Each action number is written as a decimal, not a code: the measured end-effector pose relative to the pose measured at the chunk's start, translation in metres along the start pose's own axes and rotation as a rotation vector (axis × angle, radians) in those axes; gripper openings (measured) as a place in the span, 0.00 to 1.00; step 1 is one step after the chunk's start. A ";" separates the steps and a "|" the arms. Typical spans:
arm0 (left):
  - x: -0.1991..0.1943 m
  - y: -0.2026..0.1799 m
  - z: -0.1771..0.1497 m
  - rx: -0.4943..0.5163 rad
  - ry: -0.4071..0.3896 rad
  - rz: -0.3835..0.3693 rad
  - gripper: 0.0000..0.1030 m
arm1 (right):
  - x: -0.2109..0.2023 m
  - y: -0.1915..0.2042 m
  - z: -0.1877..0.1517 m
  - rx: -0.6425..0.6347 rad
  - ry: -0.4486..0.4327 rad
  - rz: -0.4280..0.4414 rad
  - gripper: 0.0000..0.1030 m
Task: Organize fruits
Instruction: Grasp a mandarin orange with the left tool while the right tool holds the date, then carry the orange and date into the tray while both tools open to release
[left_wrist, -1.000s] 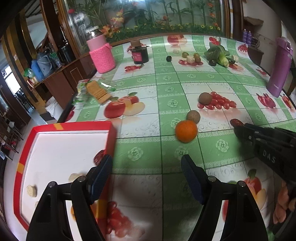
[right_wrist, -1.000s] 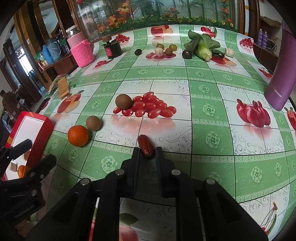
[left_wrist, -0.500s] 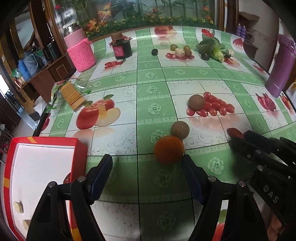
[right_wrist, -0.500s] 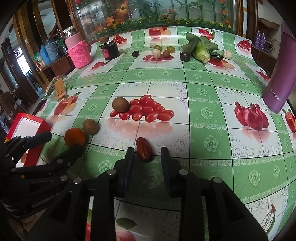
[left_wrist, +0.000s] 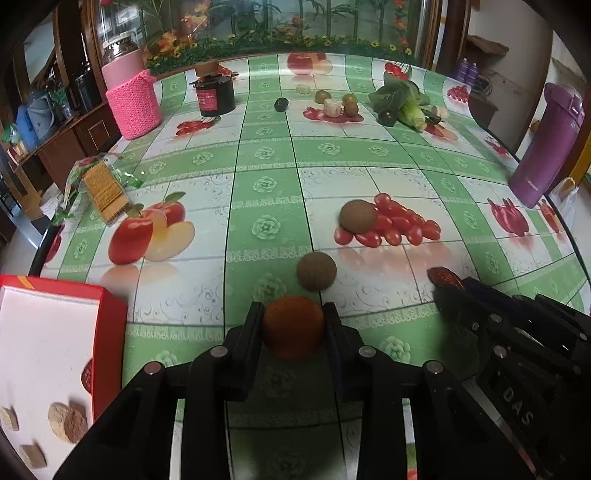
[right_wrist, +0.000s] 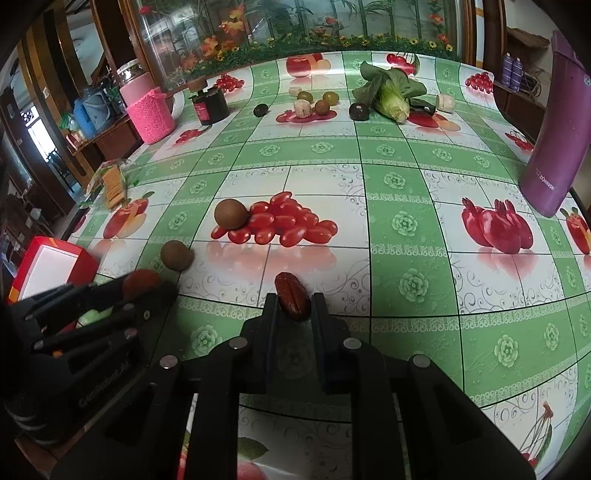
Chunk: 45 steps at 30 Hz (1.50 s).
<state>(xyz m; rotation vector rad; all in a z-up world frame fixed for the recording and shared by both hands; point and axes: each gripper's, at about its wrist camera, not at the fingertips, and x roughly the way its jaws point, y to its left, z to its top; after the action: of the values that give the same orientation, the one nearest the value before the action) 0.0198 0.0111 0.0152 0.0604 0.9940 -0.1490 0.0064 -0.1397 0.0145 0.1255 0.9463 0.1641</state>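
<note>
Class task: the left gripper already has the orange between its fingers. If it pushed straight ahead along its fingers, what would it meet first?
Probably the nearer brown round fruit, just beyond the orange held in the left gripper; the gap between the two is hard to judge.

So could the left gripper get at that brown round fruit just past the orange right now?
Probably not yet: the left gripper has its fingers closed on the orange, which sits directly before the brown fruit.

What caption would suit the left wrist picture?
Left gripper closing around an orange on the fruit-print table, red tray alongside.
</note>
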 end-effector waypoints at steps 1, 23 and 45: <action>-0.002 -0.001 -0.002 -0.005 0.003 -0.008 0.30 | 0.000 -0.001 0.000 0.005 -0.001 -0.001 0.19; -0.152 0.046 -0.086 -0.026 -0.299 0.197 0.30 | -0.037 -0.021 0.000 0.168 -0.215 0.033 0.19; -0.161 0.168 -0.139 -0.287 -0.283 0.325 0.30 | -0.072 0.193 -0.081 -0.185 -0.122 0.424 0.19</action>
<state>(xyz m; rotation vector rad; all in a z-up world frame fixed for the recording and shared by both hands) -0.1560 0.2091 0.0719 -0.0609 0.7032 0.2769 -0.1171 0.0382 0.0589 0.1629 0.7694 0.6273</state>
